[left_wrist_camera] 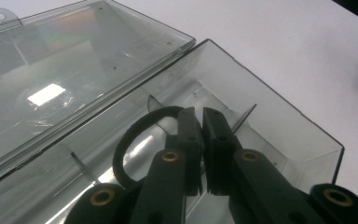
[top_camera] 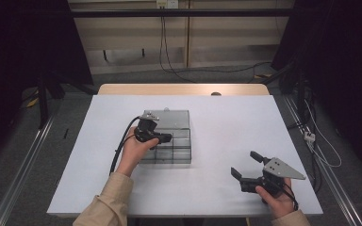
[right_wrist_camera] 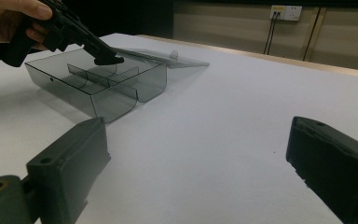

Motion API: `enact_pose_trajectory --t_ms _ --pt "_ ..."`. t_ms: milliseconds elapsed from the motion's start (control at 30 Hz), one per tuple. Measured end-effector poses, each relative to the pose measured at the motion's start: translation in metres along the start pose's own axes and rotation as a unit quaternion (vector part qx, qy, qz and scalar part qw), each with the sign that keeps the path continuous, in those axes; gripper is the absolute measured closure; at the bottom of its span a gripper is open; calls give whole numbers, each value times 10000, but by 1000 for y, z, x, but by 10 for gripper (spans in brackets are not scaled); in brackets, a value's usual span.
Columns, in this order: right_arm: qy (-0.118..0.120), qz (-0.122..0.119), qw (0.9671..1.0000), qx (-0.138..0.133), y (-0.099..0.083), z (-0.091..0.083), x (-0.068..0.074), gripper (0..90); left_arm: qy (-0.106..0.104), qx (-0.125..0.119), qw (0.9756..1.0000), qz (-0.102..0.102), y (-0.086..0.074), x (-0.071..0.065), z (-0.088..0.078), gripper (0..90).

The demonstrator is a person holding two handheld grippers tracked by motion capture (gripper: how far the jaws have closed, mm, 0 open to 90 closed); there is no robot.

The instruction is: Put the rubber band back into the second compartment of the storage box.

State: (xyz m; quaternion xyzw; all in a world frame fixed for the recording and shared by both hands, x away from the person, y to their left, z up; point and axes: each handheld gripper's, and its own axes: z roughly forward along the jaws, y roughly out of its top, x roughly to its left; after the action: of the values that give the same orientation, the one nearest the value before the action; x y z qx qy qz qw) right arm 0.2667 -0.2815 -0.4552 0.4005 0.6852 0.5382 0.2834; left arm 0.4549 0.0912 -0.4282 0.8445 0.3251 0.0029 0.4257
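A smoky clear compartment box [top_camera: 181,156] lies open at the middle of the table, its lid [top_camera: 172,117] folded flat on the far side. My left gripper [top_camera: 168,137] reaches over the box from the left. In the left gripper view its jaws [left_wrist_camera: 201,116] are shut on a black elastic loop [left_wrist_camera: 120,156], which bulges out to their left above a compartment near the box's end wall [left_wrist_camera: 279,105]. The right gripper view shows that gripper's tip [right_wrist_camera: 109,59] dipping into the box [right_wrist_camera: 116,100]. My right gripper [top_camera: 245,164] rests at the front right, open and holding nothing [right_wrist_camera: 198,135].
The white table sheet [top_camera: 226,117] has free room around the box and between it and the right gripper. Thin dividers [left_wrist_camera: 244,116] split the box into compartments. Cables trail across the floor [top_camera: 202,70] beyond the table's far wooden edge.
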Motion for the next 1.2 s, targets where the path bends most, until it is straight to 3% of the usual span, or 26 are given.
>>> enact_pose_trajectory --t_ms 1200 --pt "17 -1 10000 -4 0 0 0 53 196 134 9997 -76 -3 3 2 839"
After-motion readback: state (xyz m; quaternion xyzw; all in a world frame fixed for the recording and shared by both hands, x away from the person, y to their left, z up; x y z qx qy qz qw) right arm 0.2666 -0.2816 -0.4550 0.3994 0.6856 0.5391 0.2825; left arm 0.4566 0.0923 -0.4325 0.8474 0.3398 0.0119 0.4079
